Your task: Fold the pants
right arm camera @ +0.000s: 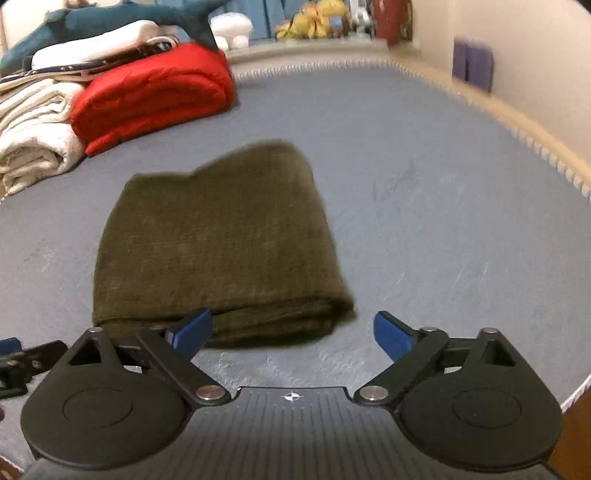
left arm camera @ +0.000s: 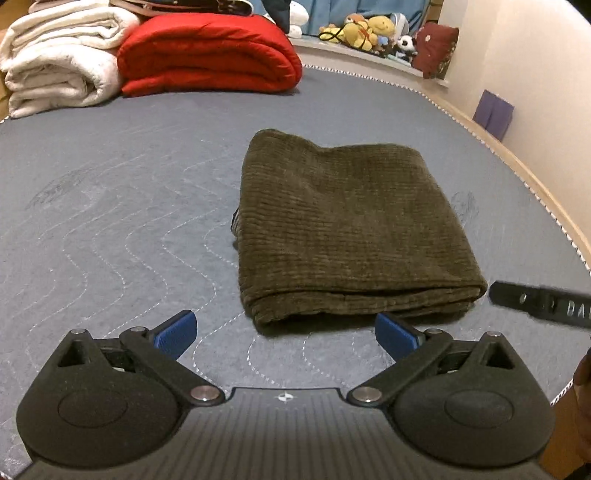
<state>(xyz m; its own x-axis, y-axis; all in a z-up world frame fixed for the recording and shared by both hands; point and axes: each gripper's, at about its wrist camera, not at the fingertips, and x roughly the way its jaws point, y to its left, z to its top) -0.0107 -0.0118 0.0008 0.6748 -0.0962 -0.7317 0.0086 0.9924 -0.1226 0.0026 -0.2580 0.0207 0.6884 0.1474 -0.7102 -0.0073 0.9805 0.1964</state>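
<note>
The left gripper has its blue-padded fingers spread wide with nothing between them, tilted downward. The right gripper is likewise spread wide and empty, its fingers angled down. Each gripper's tip shows at the edge of the other's view.

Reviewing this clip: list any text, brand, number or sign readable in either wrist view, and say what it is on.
"DA": raised letters on the right tool's black finger at the frame's right edge; the word is cut off there, and the marks before it are too blurred to read.
Compass-like white mark, no letters: on the left tool's body and the right tool's body.
Pants, red quilt, soft toys: no text readable.
</note>
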